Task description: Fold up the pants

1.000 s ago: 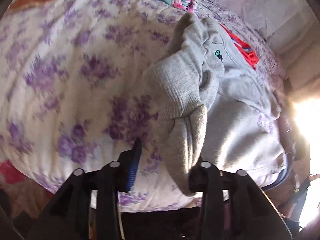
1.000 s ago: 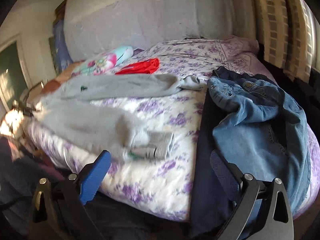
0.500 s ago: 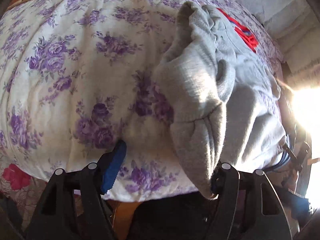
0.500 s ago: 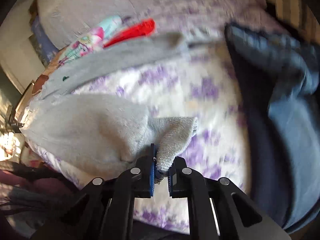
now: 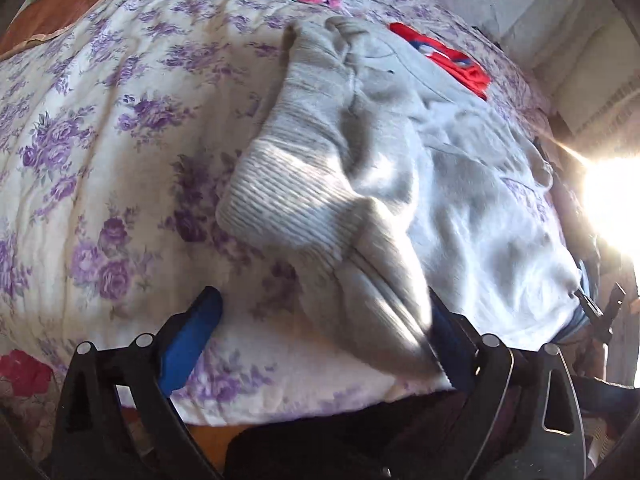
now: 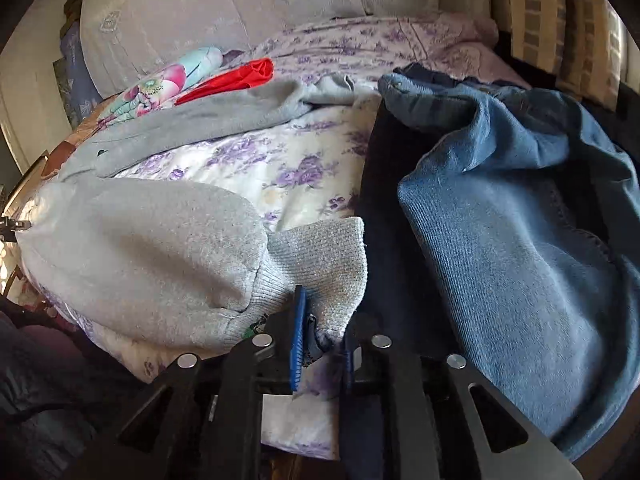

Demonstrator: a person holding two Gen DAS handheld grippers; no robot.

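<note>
Grey sweatpants lie rumpled, ribbed cuff pinched by right tongs.

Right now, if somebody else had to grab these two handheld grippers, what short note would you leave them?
Right gripper: shut on the ribbed ankle cuff of the grey sweatpants.
Left gripper: open, with the sweatpants' waist end draped against its right finger, not clamped.
The sweatpants lie spread on the floral bedspread, legs apart, beside blue jeans and a red garment.
Done: one cuff gripped. Left: close the left gripper on the waist end, then make every fold; none shows yet.
</note>
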